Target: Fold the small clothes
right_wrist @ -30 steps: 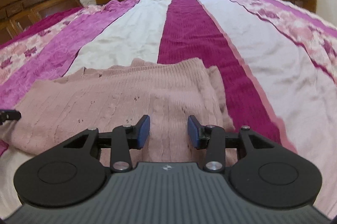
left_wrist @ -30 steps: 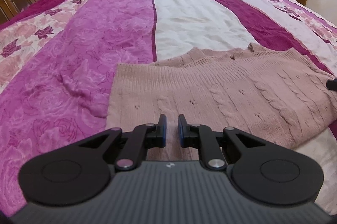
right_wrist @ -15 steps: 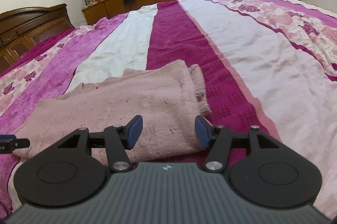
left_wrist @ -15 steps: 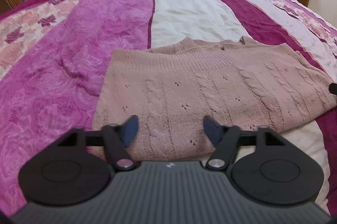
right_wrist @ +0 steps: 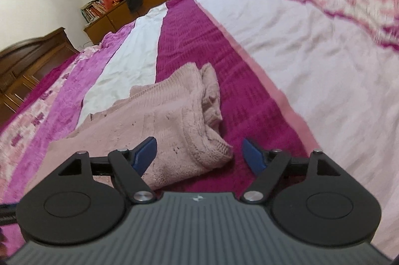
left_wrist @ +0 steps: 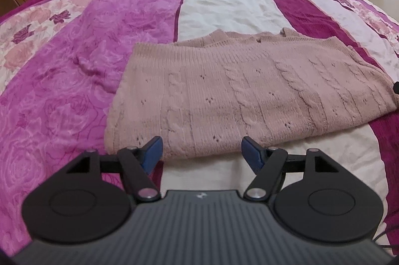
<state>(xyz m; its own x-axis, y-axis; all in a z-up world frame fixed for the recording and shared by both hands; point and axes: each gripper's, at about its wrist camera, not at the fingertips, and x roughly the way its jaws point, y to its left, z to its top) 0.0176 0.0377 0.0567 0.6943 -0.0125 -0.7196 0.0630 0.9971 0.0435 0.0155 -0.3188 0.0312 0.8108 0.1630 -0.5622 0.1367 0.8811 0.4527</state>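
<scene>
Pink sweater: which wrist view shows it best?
Left wrist: the pink sweater lies nearly whole and sharp, cable pattern visible. Right wrist is tilted and blurred, showing mainly the sweater's right end with its stacked layers.

Both wrist views low, sharing sweater, bed

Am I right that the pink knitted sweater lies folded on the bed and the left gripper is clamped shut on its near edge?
Not quite: the pink knitted sweater does lie folded on the bed, but the left gripper is open, its jaws spread wide and holding nothing, as the left wrist view shows.
</scene>
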